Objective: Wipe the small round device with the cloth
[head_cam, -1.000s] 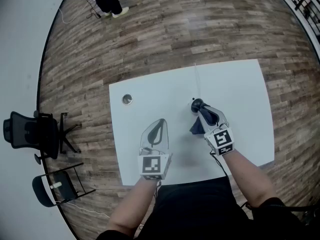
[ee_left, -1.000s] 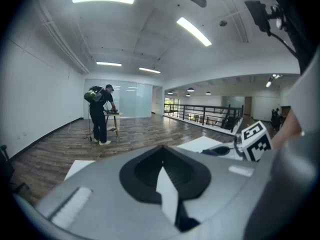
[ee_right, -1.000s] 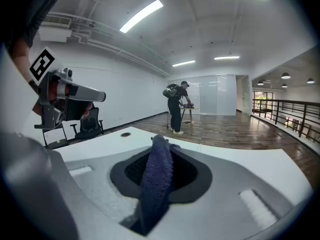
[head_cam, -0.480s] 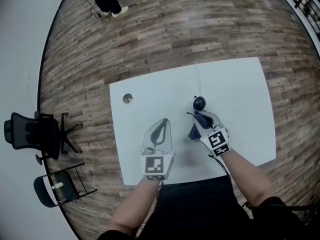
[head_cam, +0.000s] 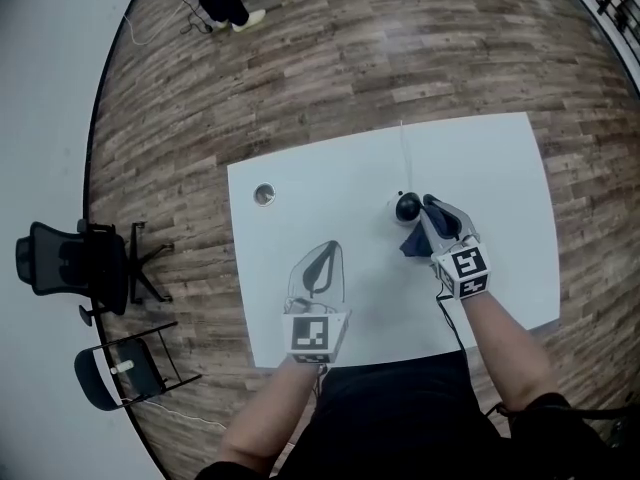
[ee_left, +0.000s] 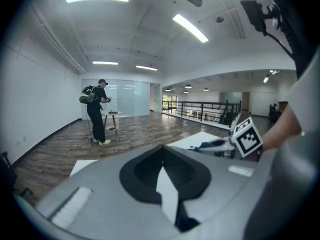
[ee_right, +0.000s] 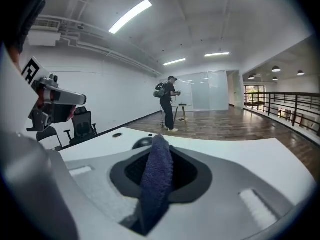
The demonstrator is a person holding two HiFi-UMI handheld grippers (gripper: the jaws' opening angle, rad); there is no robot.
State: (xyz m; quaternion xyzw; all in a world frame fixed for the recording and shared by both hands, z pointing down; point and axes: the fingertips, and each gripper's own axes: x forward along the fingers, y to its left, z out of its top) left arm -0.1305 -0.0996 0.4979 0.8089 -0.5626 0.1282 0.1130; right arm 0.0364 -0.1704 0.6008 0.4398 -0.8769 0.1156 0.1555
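The small round device is a dark ball on the white table, with a thin cable running away from it. My right gripper lies just to its right, shut on a dark blue cloth that hangs down on the device's near side. In the right gripper view the cloth fills the gap between the jaws, and the device peeks out just left of the tips. My left gripper rests near the table's front, jaws shut with nothing in them, as the left gripper view also shows.
A small round metal disc sits at the table's back left. A black office chair and a folding chair stand on the wooden floor to the left. A person stands far off by a small stand.
My right gripper drew back from the top of the device toward me, then swung forward to the device's right side, cloth still in it. The left gripper stayed put.
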